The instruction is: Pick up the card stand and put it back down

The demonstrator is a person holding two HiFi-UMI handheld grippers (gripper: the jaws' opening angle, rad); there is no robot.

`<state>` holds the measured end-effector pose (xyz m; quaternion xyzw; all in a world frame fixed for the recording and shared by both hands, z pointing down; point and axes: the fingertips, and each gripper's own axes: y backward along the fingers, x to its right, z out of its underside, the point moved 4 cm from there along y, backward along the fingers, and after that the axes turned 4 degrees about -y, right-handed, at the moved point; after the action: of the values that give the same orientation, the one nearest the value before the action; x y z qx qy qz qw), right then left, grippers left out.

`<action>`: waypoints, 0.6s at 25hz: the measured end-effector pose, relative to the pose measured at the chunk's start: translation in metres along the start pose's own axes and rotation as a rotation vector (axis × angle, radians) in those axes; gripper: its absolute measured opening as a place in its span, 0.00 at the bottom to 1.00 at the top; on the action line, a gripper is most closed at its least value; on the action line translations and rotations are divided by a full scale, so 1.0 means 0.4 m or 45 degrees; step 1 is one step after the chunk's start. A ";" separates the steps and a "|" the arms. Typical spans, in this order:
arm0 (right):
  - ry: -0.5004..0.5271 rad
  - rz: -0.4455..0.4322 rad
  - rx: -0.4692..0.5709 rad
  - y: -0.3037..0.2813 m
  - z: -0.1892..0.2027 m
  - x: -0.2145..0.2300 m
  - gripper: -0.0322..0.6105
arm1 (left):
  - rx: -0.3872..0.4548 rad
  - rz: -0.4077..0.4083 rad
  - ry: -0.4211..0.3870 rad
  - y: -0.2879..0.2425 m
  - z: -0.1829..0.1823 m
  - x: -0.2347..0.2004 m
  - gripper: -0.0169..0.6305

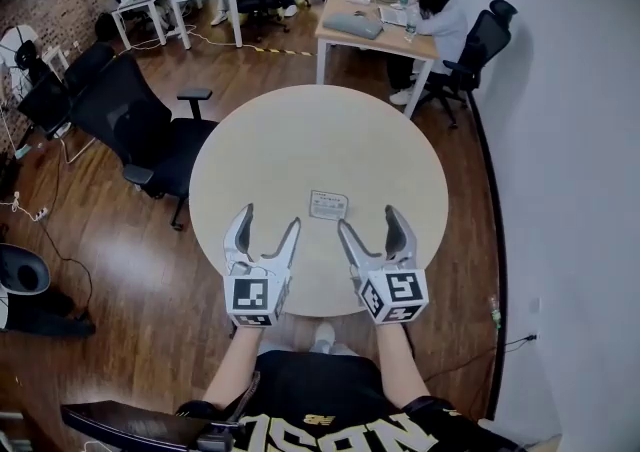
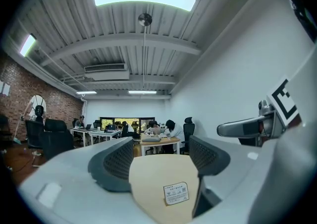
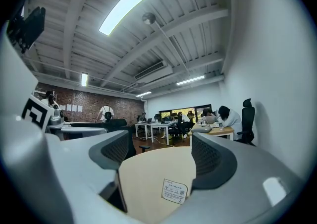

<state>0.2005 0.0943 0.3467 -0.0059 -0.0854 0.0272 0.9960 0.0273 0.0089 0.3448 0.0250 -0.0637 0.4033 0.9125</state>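
Left hand-held gripper (image 1: 271, 216), right hand-held gripper (image 1: 368, 218), both agape and empty, rectangular card stand (image 1: 328, 204) on smooth round table (image 1: 250, 155)

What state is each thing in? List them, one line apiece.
card stand: resting on the table, untouched, ahead of both grippers.
left gripper: open, nothing between its jaws, over the table's near part.
right gripper: open, nothing between its jaws, level with the left gripper.
round table: bears the card stand.
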 end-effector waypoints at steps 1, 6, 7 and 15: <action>-0.004 -0.001 -0.001 -0.014 0.002 0.014 0.67 | -0.012 0.006 -0.001 -0.016 0.004 -0.002 0.57; -0.059 -0.021 -0.035 -0.074 0.028 0.031 0.62 | -0.058 -0.005 0.057 -0.063 0.019 -0.034 0.57; -0.059 -0.016 -0.038 -0.086 0.031 0.032 0.62 | -0.067 0.000 0.055 -0.076 0.021 -0.042 0.57; -0.005 0.073 0.001 -0.144 -0.024 0.023 0.61 | -0.018 0.150 -0.014 -0.161 0.004 -0.085 0.57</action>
<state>0.2141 0.0373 0.3398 -0.0078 -0.0871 0.0559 0.9946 0.0523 -0.0595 0.3423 0.0170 -0.0729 0.4556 0.8871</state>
